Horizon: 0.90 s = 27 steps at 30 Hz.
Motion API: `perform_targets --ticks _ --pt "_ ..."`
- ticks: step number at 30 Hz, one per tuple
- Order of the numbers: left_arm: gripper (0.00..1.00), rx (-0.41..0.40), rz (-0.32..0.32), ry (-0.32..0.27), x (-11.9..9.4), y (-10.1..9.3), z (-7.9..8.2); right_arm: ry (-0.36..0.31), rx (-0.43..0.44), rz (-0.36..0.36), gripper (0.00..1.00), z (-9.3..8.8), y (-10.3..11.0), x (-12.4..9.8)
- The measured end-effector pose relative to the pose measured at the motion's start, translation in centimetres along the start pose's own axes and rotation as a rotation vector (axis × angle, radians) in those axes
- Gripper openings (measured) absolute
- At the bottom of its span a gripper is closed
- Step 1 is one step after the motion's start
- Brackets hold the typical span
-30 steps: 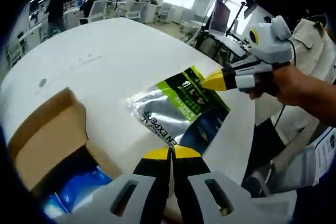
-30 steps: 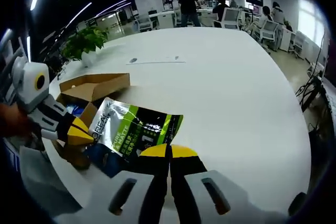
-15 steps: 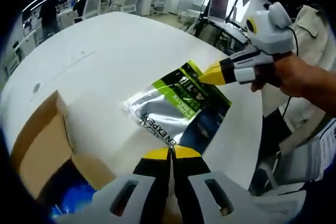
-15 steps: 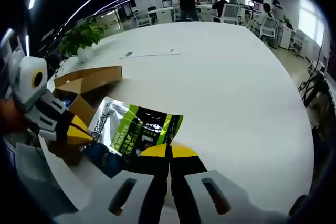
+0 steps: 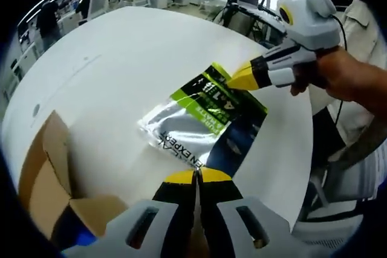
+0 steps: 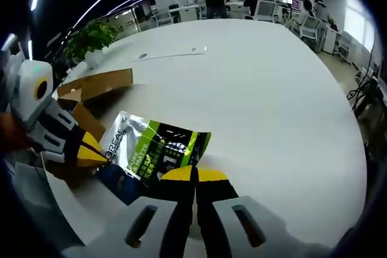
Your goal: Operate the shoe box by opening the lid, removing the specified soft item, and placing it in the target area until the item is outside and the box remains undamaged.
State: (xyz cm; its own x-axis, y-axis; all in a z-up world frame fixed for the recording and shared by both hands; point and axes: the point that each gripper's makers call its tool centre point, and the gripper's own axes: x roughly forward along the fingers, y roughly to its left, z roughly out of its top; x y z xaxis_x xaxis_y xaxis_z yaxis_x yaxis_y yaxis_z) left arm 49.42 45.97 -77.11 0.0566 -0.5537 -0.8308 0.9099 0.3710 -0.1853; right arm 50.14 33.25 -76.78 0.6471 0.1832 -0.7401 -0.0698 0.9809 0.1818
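your left claw [image 5: 196, 176] is pinched tight on the near edge of the silver and green pouch [image 5: 202, 122], and your right claw [image 6: 195, 174] is clamped on its opposite edge, so the pouch hangs stretched between them just over the white worktop [image 5: 121, 64]. the pouch is out of the cardboard box [image 6: 91, 92], which stands open beside it near the worktop's edge. farther off, a potted plant [image 6: 91, 40] sits by the worktop's rim.
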Motion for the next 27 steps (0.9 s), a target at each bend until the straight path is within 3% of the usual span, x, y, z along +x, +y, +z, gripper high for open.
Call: perform_targets --ticks 19,27 --pt "0.0 0.038 0.03 0.087 1.5 0.1 -0.9 0.023 -0.03 0.0 0.0 -1.0 -0.4 1.1" --pt "0.0 0.034 0.036 0.088 1.6 0.3 -1.0 0.027 -0.039 0.0 0.0 -1.3 -0.5 1.4"
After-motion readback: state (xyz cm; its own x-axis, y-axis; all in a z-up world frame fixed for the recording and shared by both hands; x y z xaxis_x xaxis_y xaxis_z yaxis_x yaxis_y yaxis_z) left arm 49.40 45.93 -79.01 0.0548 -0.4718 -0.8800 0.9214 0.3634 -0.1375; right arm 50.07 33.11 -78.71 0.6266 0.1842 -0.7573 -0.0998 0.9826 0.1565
